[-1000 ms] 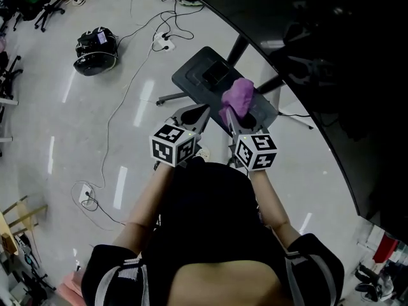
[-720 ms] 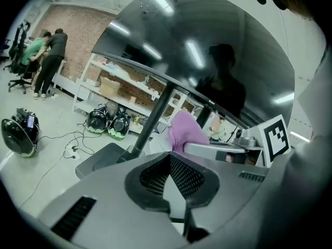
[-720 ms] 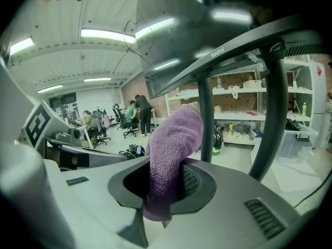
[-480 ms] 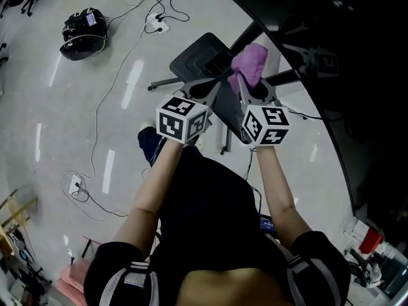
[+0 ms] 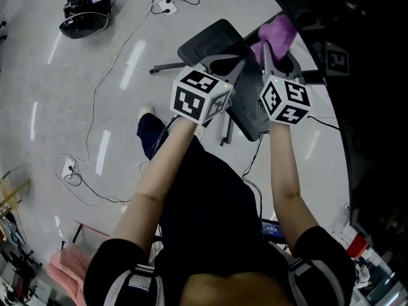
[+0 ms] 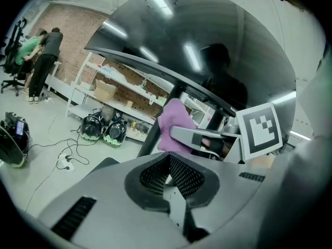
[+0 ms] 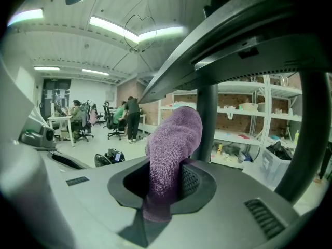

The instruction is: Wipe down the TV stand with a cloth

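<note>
My right gripper [image 5: 273, 48] is shut on a purple cloth [image 5: 278, 33], held up beside the stand's upright post under the big black TV [image 5: 370, 75]. In the right gripper view the cloth [image 7: 171, 144] stands out of the jaws [image 7: 162, 188], close in front of the dark post [image 7: 207, 119]. My left gripper [image 5: 241, 61] is shut on nothing, just left of the right one and above the stand's dark grey base plate [image 5: 212, 39]. In the left gripper view its pads meet [image 6: 168, 158], with the cloth [image 6: 173, 123] just beyond them.
A black helmet-like device [image 5: 85, 9] and a power strip with cables [image 5: 164, 4] lie on the pale floor at the far left. Another cable runs to a socket [image 5: 67, 168]. Shelving [image 6: 119, 95] and people [image 6: 44, 61] stand far behind.
Both grippers have moved forward and to the right, carrying the cloth from above the base plate to the post under the TV. The left gripper stays shut and empty.
</note>
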Available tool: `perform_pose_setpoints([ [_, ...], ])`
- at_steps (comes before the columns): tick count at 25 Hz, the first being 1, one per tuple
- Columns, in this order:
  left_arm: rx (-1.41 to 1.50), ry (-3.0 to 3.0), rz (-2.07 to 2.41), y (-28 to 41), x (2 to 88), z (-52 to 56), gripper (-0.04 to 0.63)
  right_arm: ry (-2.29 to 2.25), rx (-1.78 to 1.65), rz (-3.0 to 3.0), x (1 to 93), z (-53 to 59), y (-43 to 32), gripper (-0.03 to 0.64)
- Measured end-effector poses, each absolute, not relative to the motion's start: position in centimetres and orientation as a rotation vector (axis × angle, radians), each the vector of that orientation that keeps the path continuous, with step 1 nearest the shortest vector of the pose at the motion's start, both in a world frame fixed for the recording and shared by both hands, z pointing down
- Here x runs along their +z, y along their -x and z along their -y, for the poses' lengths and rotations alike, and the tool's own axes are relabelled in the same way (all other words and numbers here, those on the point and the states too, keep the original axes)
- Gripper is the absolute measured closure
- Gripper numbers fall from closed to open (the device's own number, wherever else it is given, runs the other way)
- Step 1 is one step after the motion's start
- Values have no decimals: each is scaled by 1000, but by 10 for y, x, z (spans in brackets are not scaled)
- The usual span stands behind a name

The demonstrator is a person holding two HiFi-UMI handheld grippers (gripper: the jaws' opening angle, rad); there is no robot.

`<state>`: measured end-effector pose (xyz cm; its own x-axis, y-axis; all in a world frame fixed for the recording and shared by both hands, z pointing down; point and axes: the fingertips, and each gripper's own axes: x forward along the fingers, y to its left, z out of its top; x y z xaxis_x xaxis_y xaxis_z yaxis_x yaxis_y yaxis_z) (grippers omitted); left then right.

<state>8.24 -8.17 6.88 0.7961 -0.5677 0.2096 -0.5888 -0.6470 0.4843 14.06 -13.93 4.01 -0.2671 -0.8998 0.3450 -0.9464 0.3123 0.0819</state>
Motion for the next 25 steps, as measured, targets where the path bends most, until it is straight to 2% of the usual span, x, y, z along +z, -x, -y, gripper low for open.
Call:
perform_pose_setpoints([
  [11, 34, -2416, 881, -74, 86, 100, 589, -1757, 91, 2189, 39, 186, -155, 528],
  [25, 68, -2361, 899, -62, 113, 95, 589, -1719, 188, 2097, 95, 197, -172, 528],
])
